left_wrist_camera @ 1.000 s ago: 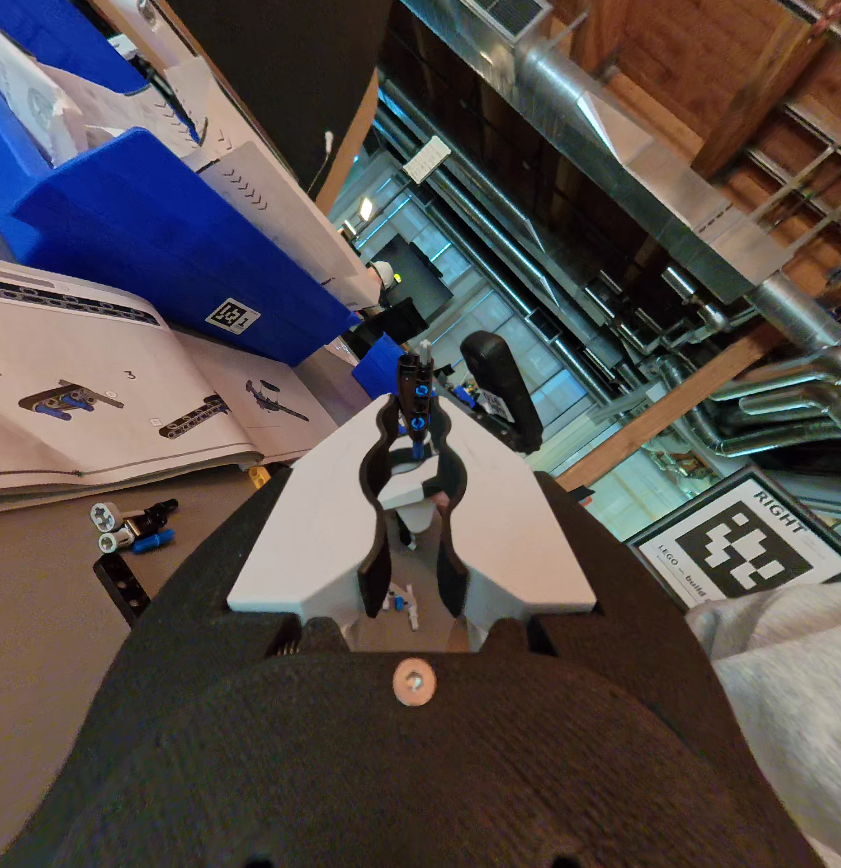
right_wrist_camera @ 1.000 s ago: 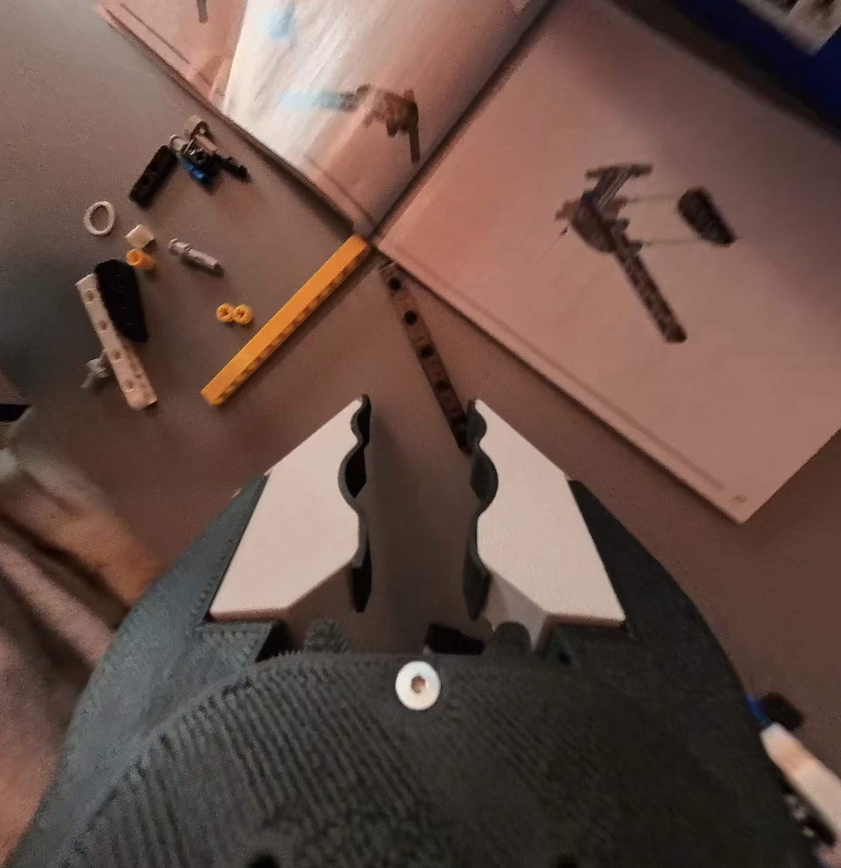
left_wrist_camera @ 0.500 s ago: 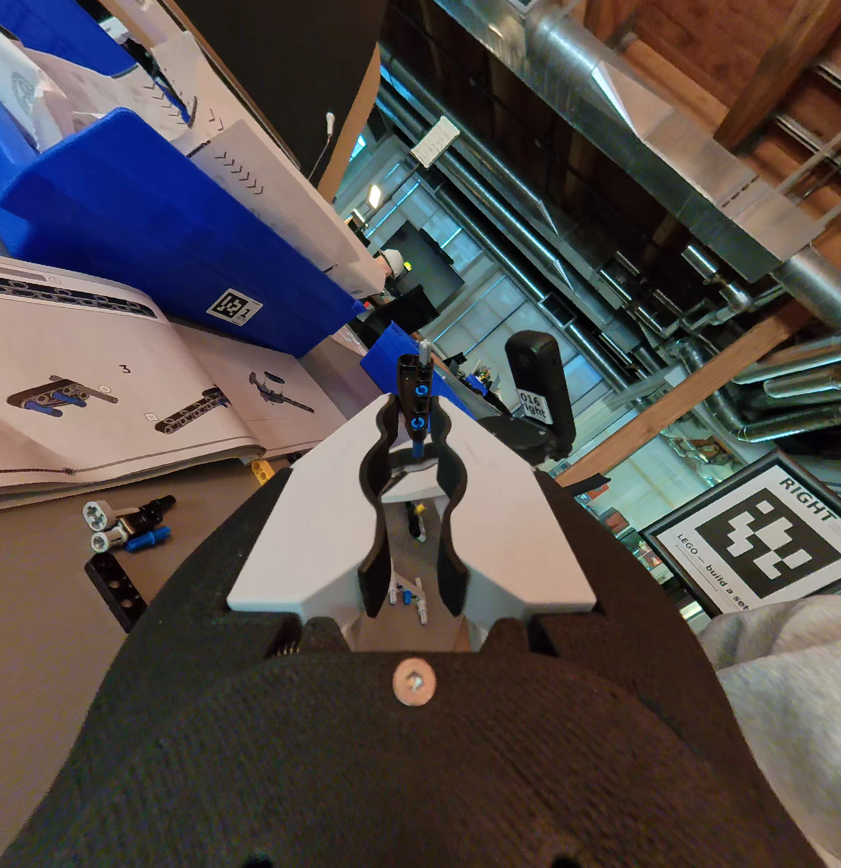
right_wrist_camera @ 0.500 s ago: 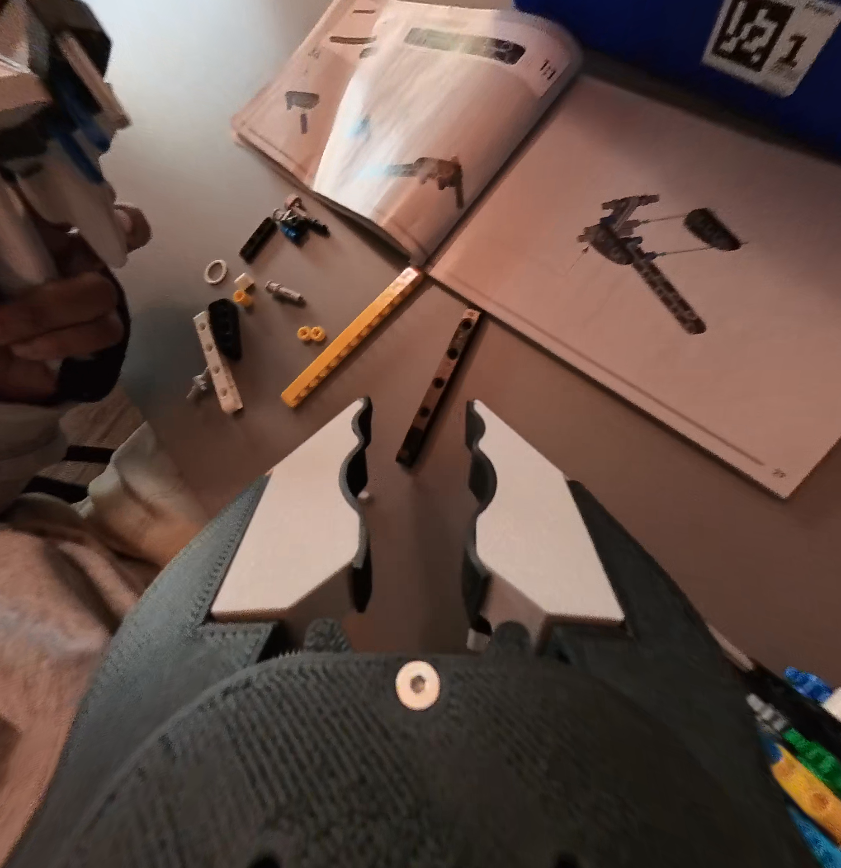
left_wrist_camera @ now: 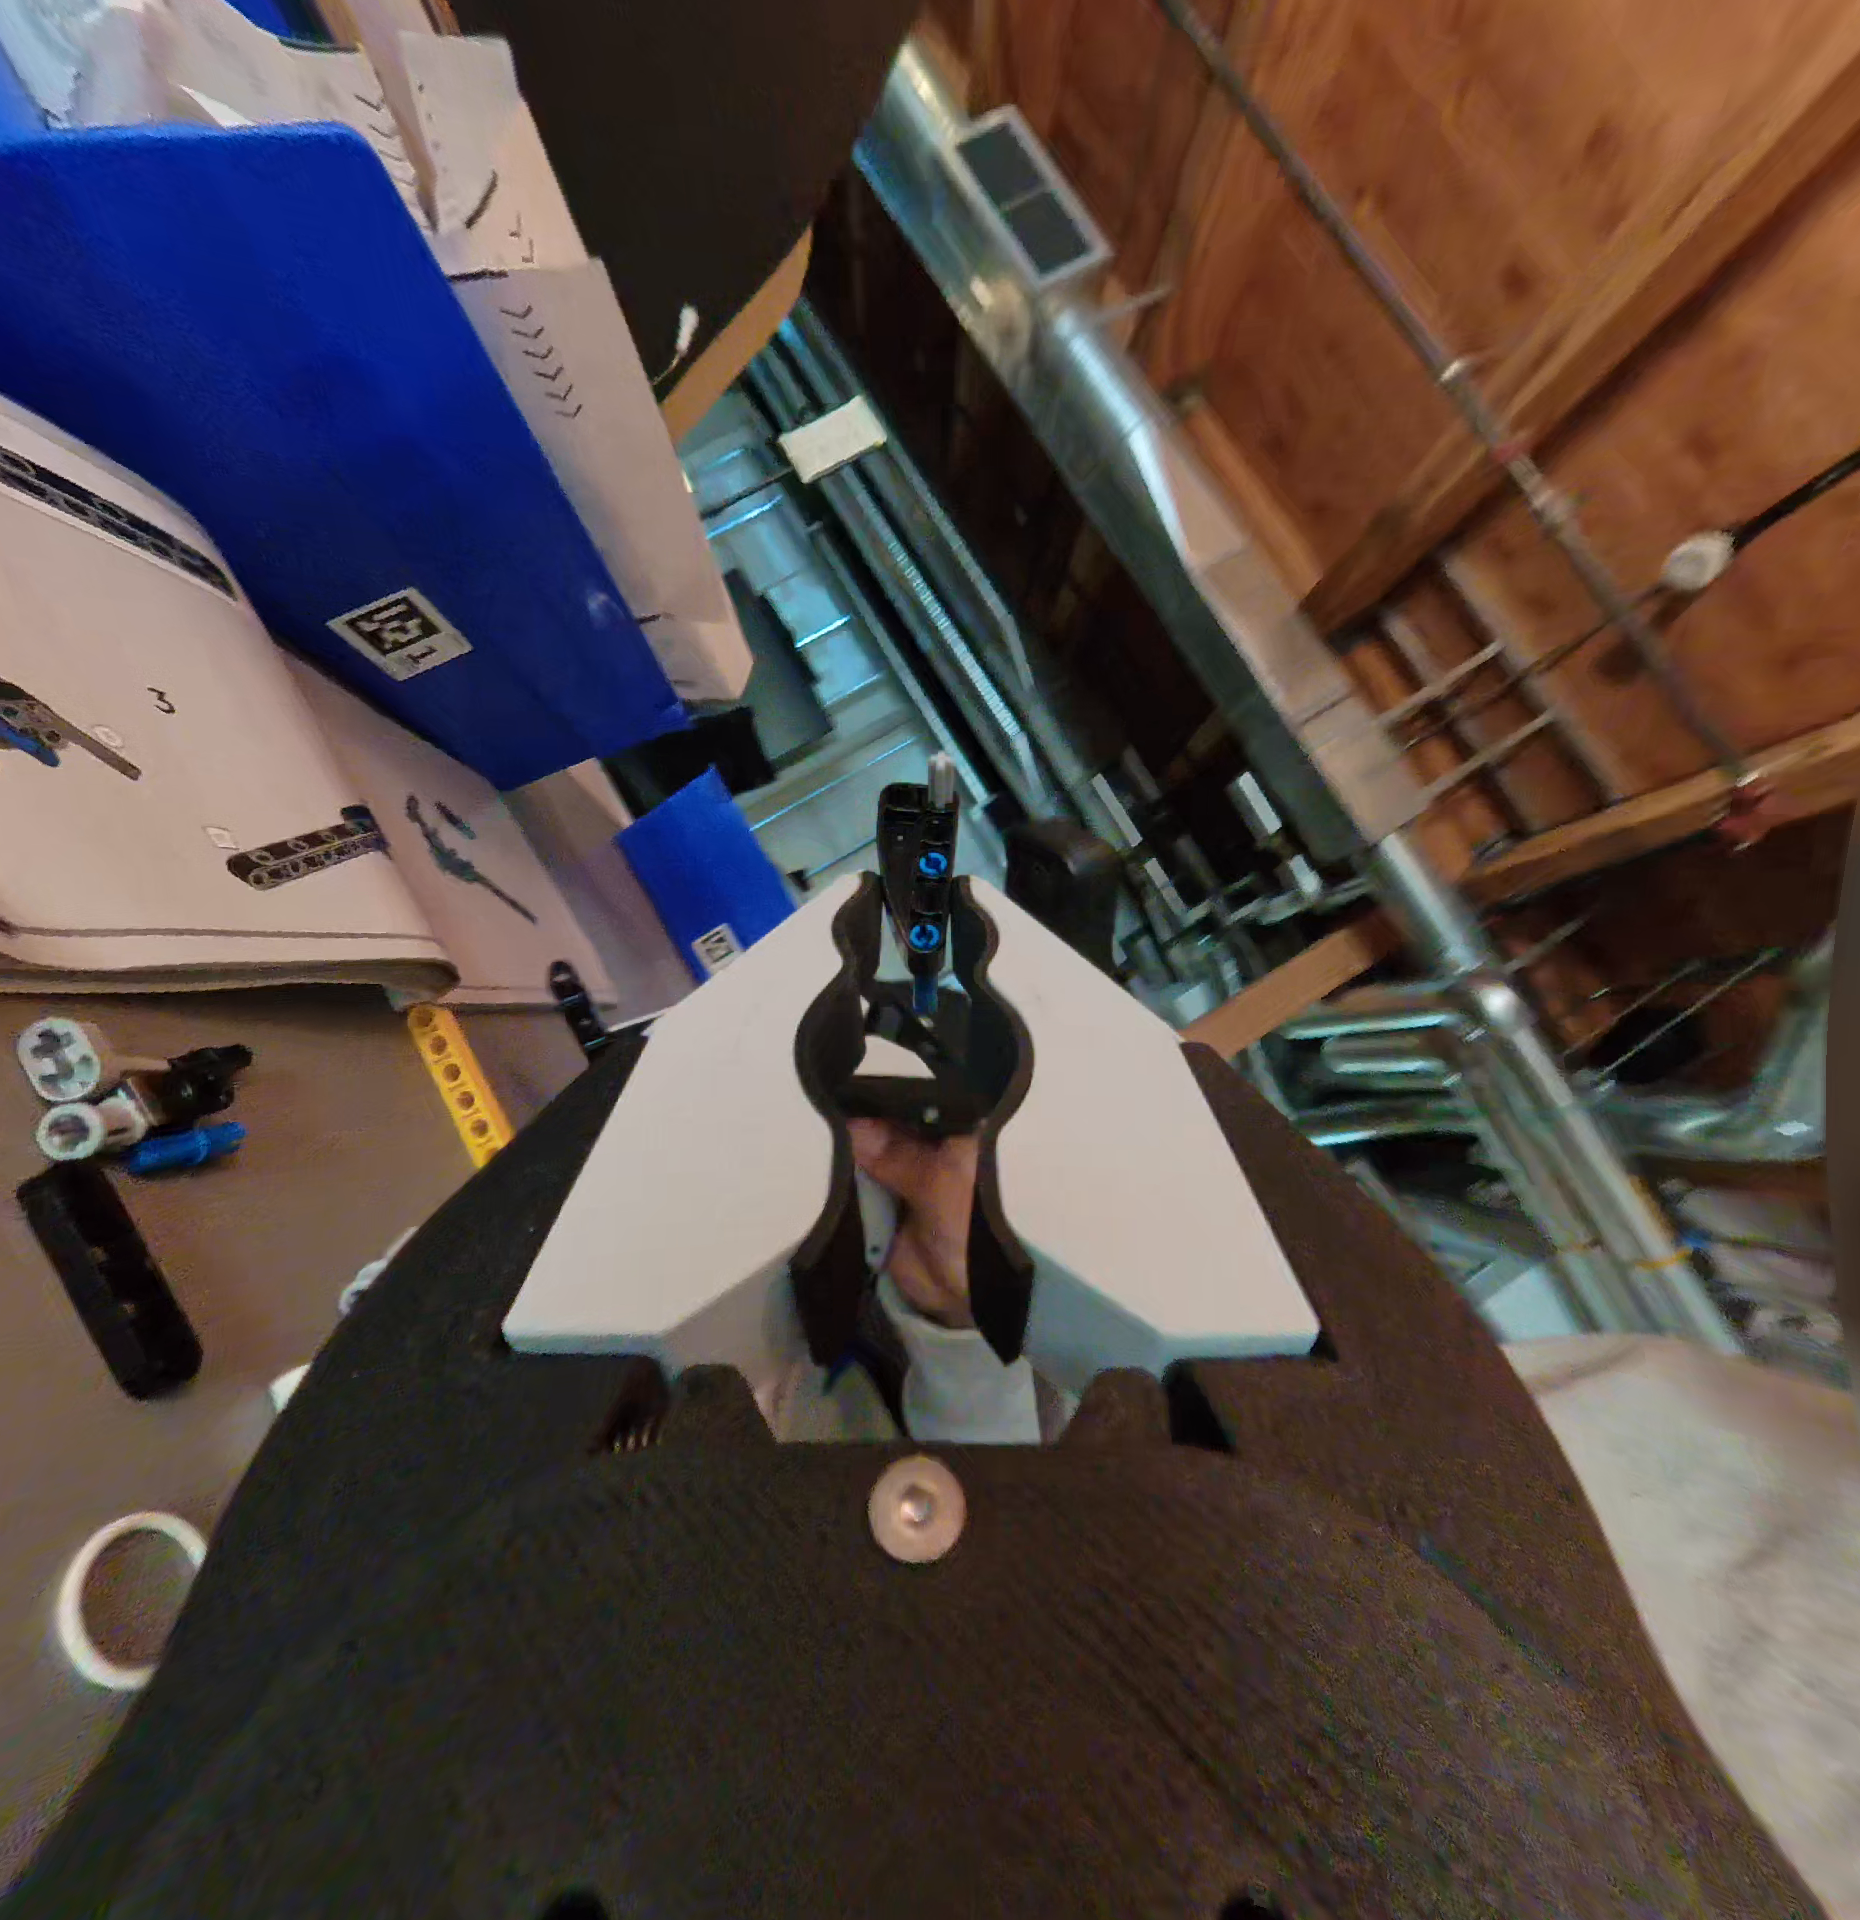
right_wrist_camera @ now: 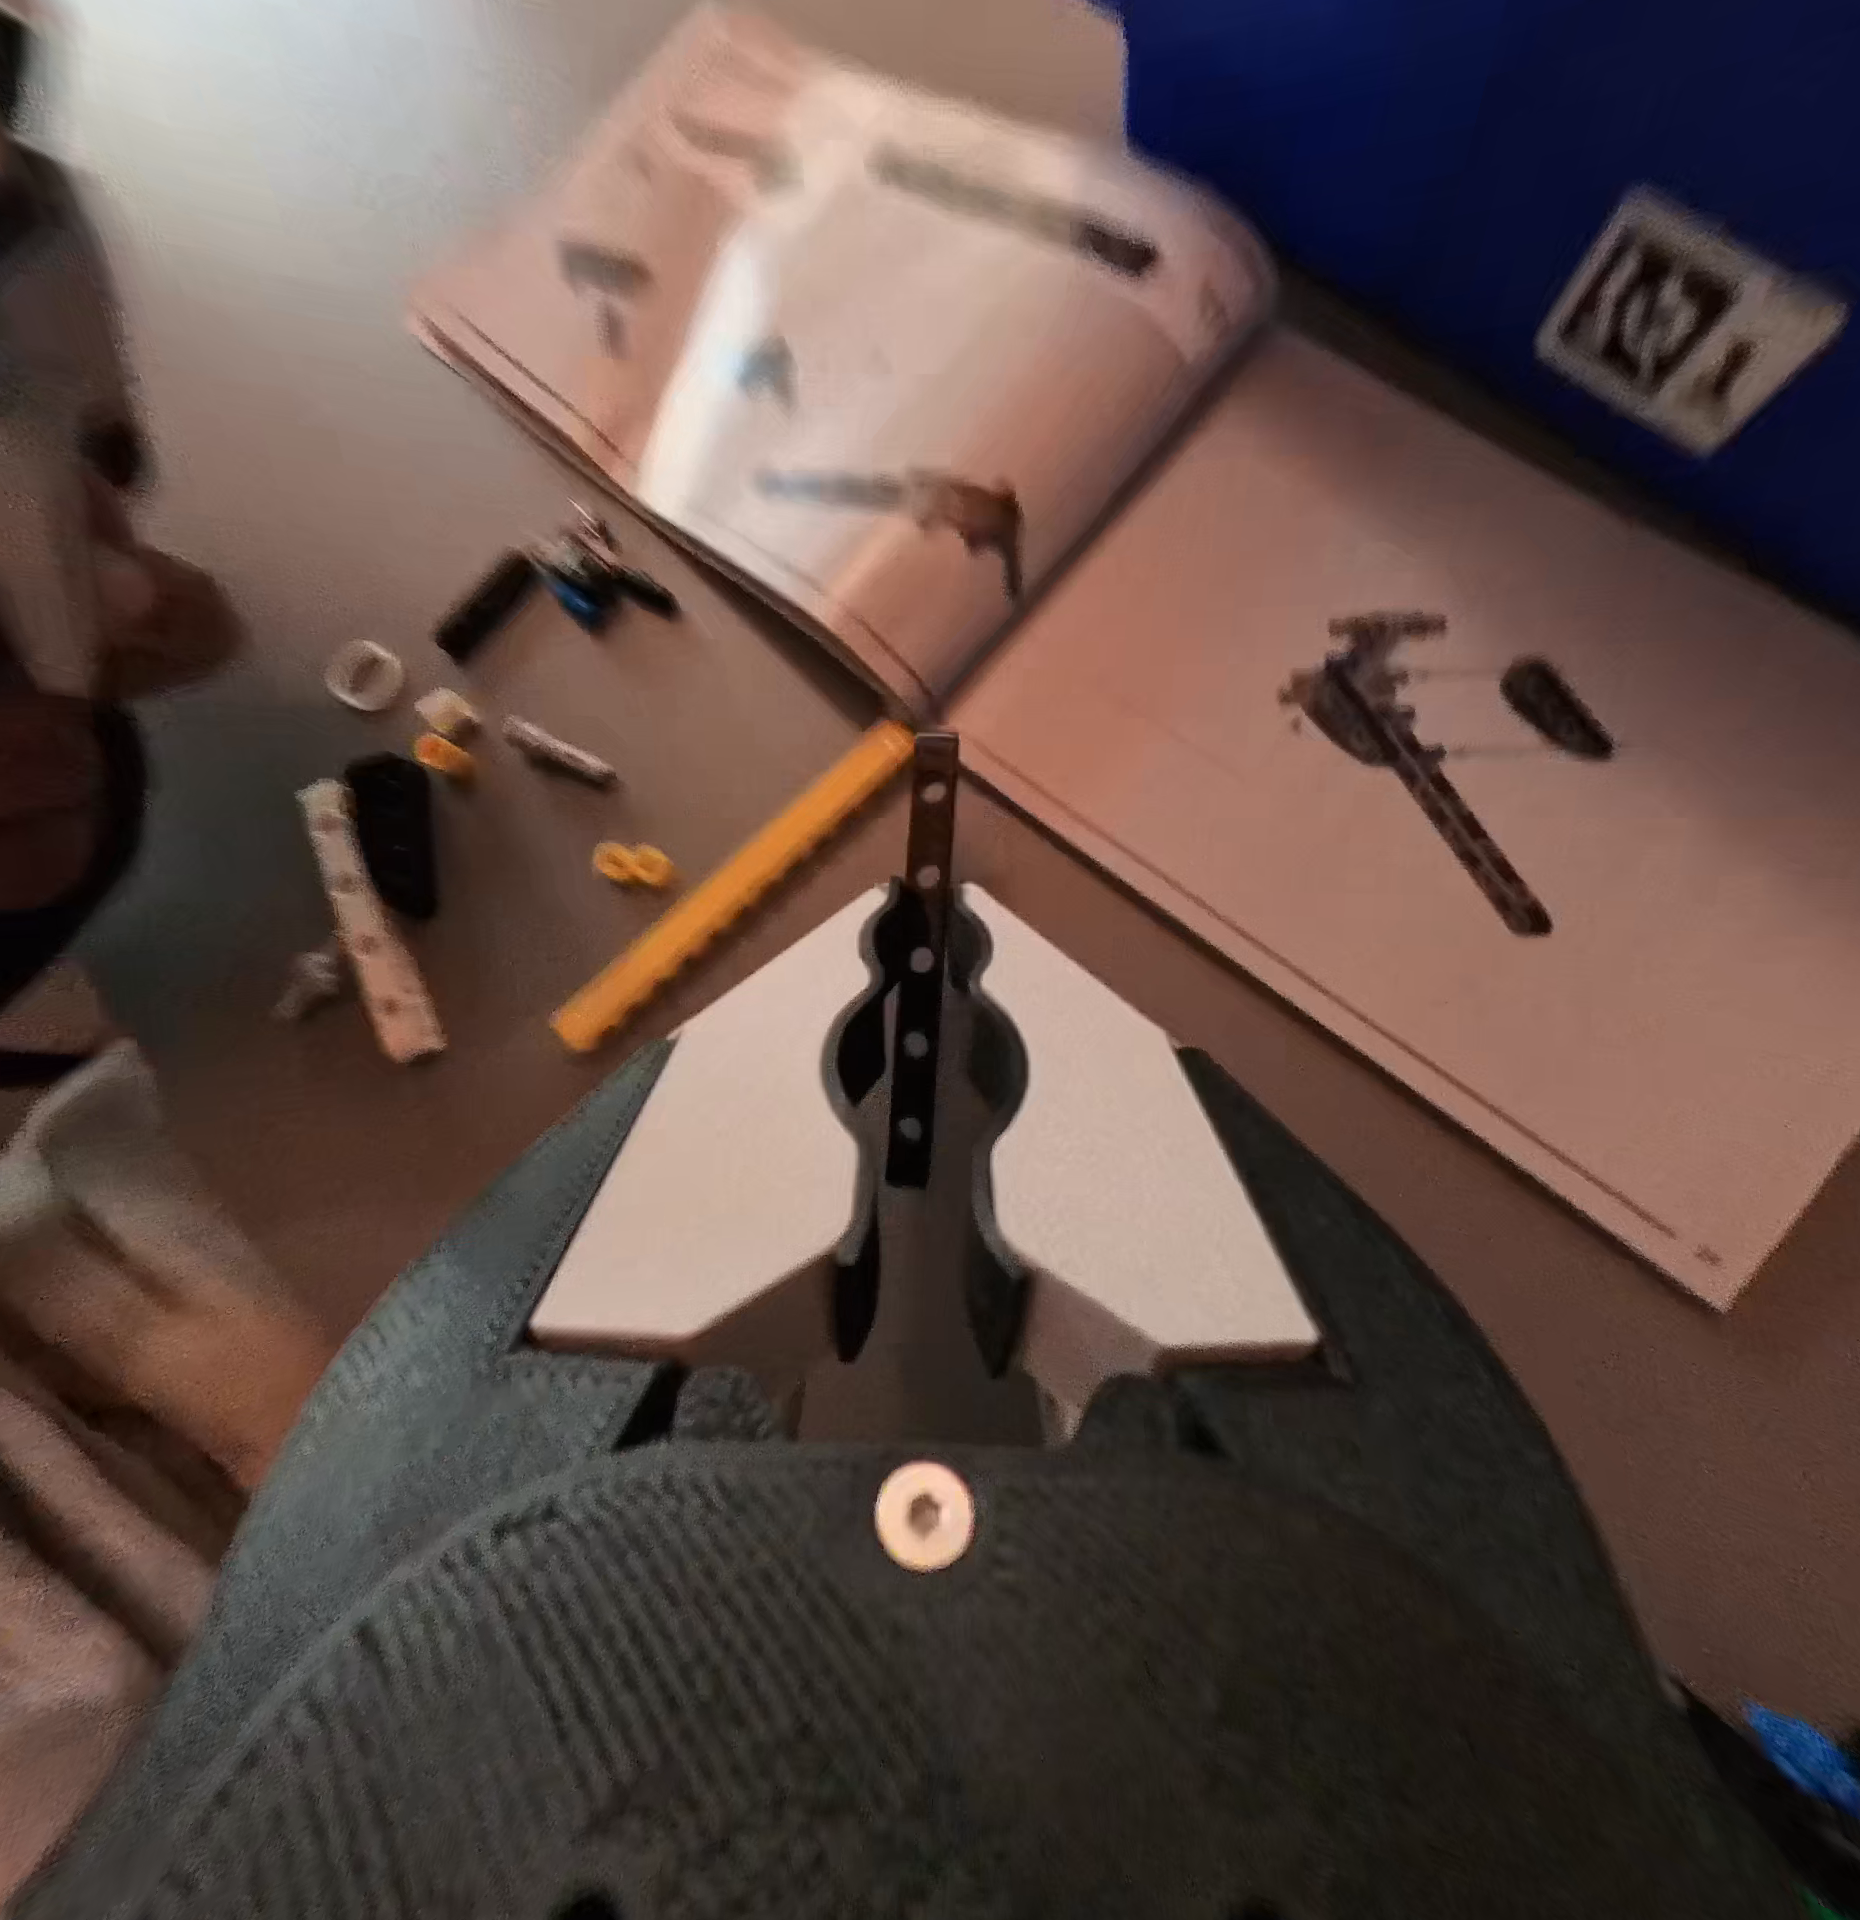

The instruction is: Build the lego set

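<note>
My left gripper (left_wrist_camera: 915, 906) is shut on a small black lego assembly (left_wrist_camera: 918, 847) with blue pins and a grey axle tip, and holds it up in the air, pointing towards the ceiling. My right gripper (right_wrist_camera: 921, 906) is shut on a long black beam with holes (right_wrist_camera: 928, 831). The beam runs lengthwise between the fingers and sticks out past the tips, over the table near the booklet's spine. A yellow beam (right_wrist_camera: 739, 883) lies just left of it and also shows in the left wrist view (left_wrist_camera: 453, 1081).
An open instruction booklet (right_wrist_camera: 1425, 831) lies under a blue bin (right_wrist_camera: 1528, 208). Loose parts lie on the table at the left: a white beam (right_wrist_camera: 370, 935), a black piece (right_wrist_camera: 396, 831), a white ring (right_wrist_camera: 363, 673) and a black beam (left_wrist_camera: 105, 1278). A hand (left_wrist_camera: 926, 1195) shows between my left fingers. Spacing between my two grippers at the tips: around 15 cm.
My right gripper went from open over the black beam to shut on it. My left gripper swung, still holding the small assembly, and the other gripper's handle left its view.
</note>
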The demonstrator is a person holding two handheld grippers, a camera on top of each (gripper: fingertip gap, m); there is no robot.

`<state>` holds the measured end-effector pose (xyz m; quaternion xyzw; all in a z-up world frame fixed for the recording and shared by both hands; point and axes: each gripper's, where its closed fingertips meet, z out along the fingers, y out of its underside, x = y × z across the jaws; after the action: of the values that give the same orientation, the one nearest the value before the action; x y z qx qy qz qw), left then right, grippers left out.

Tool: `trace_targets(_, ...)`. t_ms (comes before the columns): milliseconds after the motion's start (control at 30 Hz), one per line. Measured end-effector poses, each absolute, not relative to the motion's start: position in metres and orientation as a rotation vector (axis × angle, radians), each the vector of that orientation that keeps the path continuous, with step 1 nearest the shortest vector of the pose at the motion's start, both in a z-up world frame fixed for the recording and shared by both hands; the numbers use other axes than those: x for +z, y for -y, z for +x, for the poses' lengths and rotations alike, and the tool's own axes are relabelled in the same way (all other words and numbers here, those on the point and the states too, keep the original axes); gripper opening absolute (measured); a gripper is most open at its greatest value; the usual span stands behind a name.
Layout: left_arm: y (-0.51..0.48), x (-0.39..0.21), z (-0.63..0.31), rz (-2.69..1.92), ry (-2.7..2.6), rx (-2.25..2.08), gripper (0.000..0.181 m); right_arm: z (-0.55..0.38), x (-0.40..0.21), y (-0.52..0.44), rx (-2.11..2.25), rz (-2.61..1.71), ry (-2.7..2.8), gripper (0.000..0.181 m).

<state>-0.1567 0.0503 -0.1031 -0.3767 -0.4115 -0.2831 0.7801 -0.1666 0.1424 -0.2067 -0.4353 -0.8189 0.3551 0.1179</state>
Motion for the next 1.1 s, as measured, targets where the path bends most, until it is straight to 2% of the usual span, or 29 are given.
trace_targets(200, -0.041, -0.096, -0.159, -0.692, 0.87, -0.657, 0.01, -0.14, -0.12, -0.069, 1.499, -0.883, 2.202, 0.006)
trace_targets(367, -0.03, -0.083, -0.157, -0.586, 0.81, -0.694, 0.01, -0.133, -0.103, -0.057, 1.508, -0.753, 2.174, 0.006)
trace_targets(500, -0.027, -0.08, -0.156, -0.518, 0.789, -0.747, 0.009, -0.132, -0.094, -0.056, 1.629, -0.836, 2.099, 0.006)
trace_targets(667, -0.029, -0.079, -0.154, -0.554, 0.782, -0.717, 0.01, -0.144, -0.118, -0.079, 1.285, -0.821, 2.149, 0.006)
trace_targets(767, -0.027, -0.08, -0.156, -0.566, 0.791, -0.696, 0.01, -0.157, -0.174, -0.145, 0.732, -0.962, 2.289, 0.007)
trace_targets(833, -0.028, -0.082, -0.156, -0.57, 0.799, -0.7, 0.01, -0.152, -0.201, -0.179, 0.548, -1.1, 2.318, 0.007)
trace_targets(933, -0.032, -0.083, -0.155, -0.58, 0.805, -0.708, 0.01, -0.141, -0.217, -0.184, 0.641, -1.304, 2.348, 0.007)
trace_targets(1100, -0.032, -0.085, -0.156, -0.585, 0.813, -0.714, 0.01, -0.132, -0.228, -0.183, 0.665, -1.346, 2.386, 0.014)
